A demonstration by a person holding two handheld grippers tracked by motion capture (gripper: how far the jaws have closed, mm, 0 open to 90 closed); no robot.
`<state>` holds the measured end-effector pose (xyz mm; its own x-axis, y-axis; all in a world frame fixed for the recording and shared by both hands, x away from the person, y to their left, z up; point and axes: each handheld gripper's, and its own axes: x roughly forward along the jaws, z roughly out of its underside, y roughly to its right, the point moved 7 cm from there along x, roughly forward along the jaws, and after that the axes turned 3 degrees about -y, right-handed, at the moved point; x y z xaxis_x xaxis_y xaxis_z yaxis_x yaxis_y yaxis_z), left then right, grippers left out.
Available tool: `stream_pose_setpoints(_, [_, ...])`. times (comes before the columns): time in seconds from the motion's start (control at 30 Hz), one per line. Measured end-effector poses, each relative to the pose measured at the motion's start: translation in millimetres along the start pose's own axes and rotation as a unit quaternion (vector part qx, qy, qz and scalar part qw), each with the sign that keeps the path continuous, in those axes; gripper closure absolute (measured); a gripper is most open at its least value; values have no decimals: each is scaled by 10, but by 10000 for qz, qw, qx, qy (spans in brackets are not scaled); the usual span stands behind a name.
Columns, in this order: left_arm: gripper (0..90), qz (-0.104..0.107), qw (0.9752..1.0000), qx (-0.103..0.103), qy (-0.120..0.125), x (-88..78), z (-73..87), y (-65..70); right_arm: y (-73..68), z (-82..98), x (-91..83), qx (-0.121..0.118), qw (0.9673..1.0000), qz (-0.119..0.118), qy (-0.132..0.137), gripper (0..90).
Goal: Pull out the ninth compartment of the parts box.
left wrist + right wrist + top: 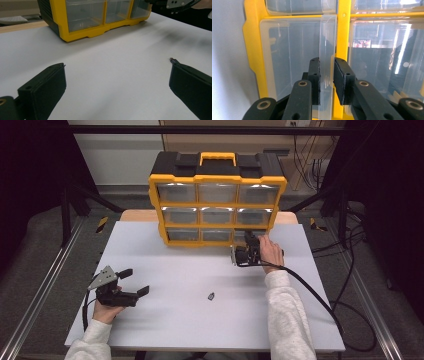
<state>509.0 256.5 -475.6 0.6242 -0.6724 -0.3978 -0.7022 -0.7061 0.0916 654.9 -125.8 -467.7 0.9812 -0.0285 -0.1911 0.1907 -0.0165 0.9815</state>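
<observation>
A white table (165, 310) carries everything, and at its far edge stands the yellow-and-black drawer cabinet (217, 200), upright with its nine clear drawers facing the person so each can be reached head-on. No brand, label or writing can be read on it.

The work in hand centres on the bottom-right drawer (252, 236). The right gripper (327, 75) is turned on its side there, probably so its jaws can straddle the drawer's clear pull tab (327, 50), which stands edge-on in that view. The jaws are closed down narrowly on the tab, the pads at or very near its two faces; this looks like a grip taken for pulling the drawer out, which sits flush in the frame.

The left gripper (134, 282) rests on the near-left part of the table, jaws spread wide with nothing between them, seemingly parked out of the way.

A small dark object (211, 296) lies alone on the tabletop, too small to identify.
</observation>
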Motion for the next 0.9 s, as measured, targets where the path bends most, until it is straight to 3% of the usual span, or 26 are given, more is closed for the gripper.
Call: stream_pose_setpoints(0.9, [3, 3, 10000, 4, 4, -2, -2, 8, -30, 9, -175, -82, 9999, -89, 86, 766])
